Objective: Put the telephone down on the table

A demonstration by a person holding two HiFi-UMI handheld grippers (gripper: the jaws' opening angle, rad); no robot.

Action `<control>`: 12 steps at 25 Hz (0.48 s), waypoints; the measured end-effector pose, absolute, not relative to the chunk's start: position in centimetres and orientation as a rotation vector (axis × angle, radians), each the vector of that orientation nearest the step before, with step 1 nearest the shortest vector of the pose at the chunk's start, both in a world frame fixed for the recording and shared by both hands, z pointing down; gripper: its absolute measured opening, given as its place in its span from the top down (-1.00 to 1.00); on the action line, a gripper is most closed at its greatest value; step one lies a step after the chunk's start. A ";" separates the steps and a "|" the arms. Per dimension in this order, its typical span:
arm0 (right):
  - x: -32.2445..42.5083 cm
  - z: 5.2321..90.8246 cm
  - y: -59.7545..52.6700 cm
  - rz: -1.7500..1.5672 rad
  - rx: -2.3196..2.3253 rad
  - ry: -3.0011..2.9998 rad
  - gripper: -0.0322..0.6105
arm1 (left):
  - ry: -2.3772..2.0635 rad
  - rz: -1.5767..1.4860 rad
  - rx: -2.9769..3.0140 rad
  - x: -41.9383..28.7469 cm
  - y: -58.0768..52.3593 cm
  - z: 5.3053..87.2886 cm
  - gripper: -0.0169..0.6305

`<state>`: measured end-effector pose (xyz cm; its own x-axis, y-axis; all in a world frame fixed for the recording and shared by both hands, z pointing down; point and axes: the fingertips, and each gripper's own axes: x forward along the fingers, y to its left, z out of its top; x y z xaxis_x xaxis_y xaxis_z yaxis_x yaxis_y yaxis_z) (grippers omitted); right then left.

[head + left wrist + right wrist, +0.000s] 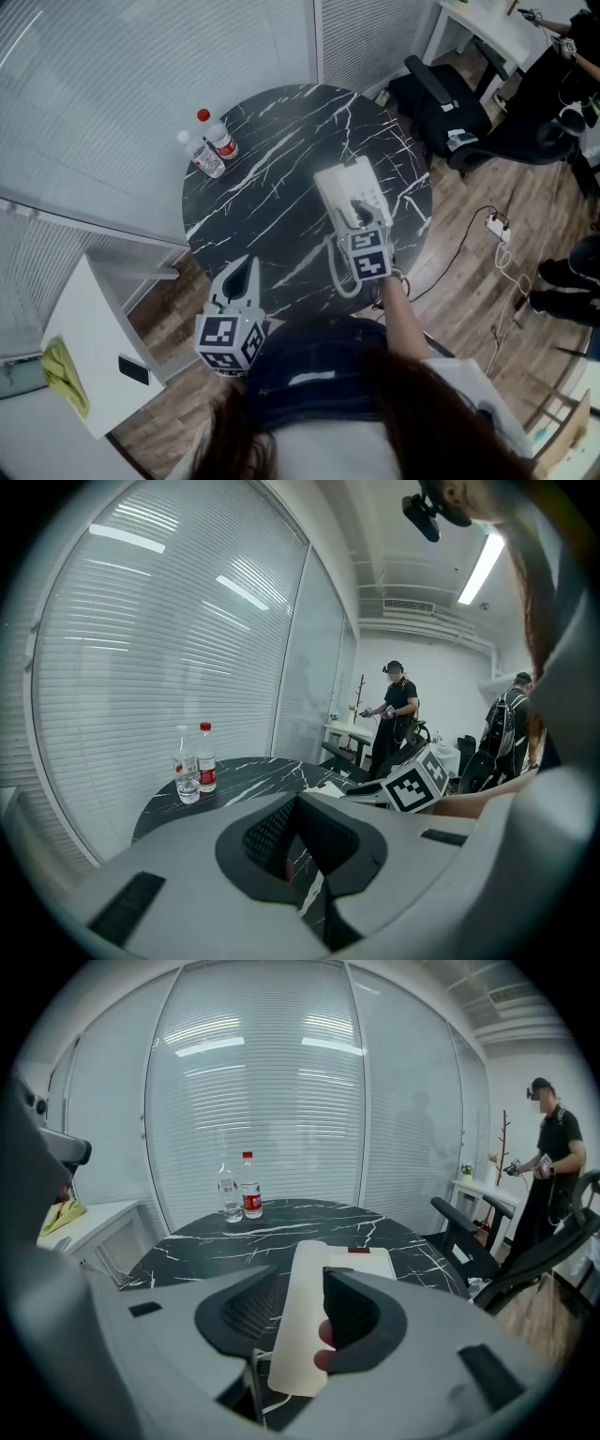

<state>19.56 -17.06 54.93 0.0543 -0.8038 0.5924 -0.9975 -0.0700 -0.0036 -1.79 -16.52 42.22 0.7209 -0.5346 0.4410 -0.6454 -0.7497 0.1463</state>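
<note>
1. Nearest the person, the left gripper (298, 799) hangs by the table's near edge. Its own view shows the jaws drawn together at the tips with nothing between them, and black marble shows through the hollow behind
2. Only the left gripper view catches the right gripper's marker cube (415, 780) from the side, and two persons (396, 714) standing far back in the room
3. The right gripper (300, 1274) stands over the near right part of the round table (272, 178). Its own view shows the jaws apart with the white handset (302, 1335) between them. There is a clear gap on the left side and the right pad is just beside the handset's edge, so nothing is gripped
4. Only the head view shows the cord (339, 274) looping from the telephone (352, 192) toward the table's near edge, and a white cabinet (94, 347) with a yellow cloth (64, 373) at the left
5. The telephone sits on the table's right half. Its long axis runs from the near edge toward the table's middle, away from the person. The handset lies along the left side of the base (366, 1262) and points the same way
6. Farthest on the table, near the left rim, stand the bottles (223, 141), upright, just beside each other and well apart from the telephone
7. Count: one telephone, one table, two bottles, two grippers
</note>
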 end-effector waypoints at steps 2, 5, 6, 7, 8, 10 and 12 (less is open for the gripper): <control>19.4 55.4 -17.4 0.651 1.920 -1.797 0.36 | -0.925 0.551 2.634 -1.9 -17.0 42.4 0.95; 19.4 56.1 -17.8 0.669 1.914 -1.786 0.36 | -0.925 0.563 2.628 -2.0 -17.6 42.7 0.95; 19.4 56.3 -17.9 0.674 1.913 -1.782 0.36 | -0.924 0.565 2.627 -2.1 -17.8 42.8 0.95; 19.4 56.6 -18.1 0.680 1.911 -1.779 0.34 | -0.924 0.568 2.625 -2.1 -18.0 42.8 0.95; 19.4 56.8 -18.2 0.686 1.907 -1.777 0.32 | -0.924 0.571 2.623 -2.1 -18.2 42.9 0.95; 19.4 57.2 -18.4 0.693 1.902 -1.773 0.32 | -0.923 0.576 2.618 -2.1 -18.5 43.1 0.95; 19.5 57.6 -18.6 0.697 1.901 -1.763 0.32 | -0.922 0.582 2.613 -2.2 -18.8 43.3 0.95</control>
